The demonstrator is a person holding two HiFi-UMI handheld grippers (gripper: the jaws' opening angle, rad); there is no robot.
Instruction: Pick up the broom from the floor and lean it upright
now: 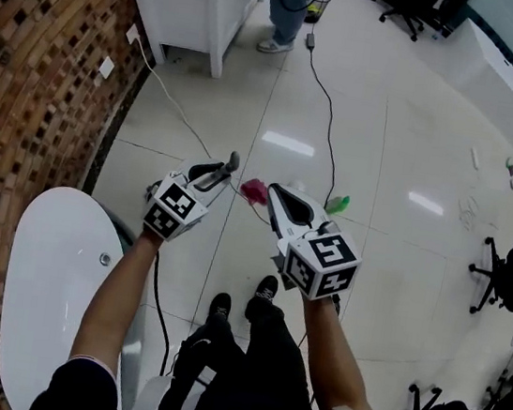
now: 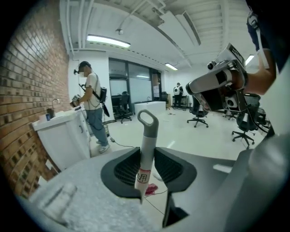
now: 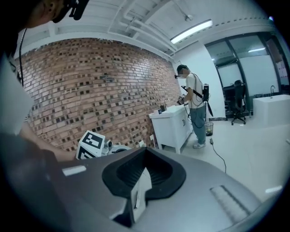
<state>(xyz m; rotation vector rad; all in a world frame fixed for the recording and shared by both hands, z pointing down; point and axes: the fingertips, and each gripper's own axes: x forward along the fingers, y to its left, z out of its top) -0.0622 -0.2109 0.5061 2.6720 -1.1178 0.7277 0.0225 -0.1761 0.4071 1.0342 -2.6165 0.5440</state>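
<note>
Your left tongs (image 2: 146, 158) grip the broom handle (image 2: 147, 131) just below its grey looped end, which sticks up past the tips. Further right, your right tongs (image 3: 144, 154) are pressed nearly together on a white shaft (image 3: 140, 188) between them, by the look of it the same broom.

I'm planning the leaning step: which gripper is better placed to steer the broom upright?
Probably left. The left gripper clamps the broom handle just below its looped top; the right gripper is shut on a pale flat piece.
</note>
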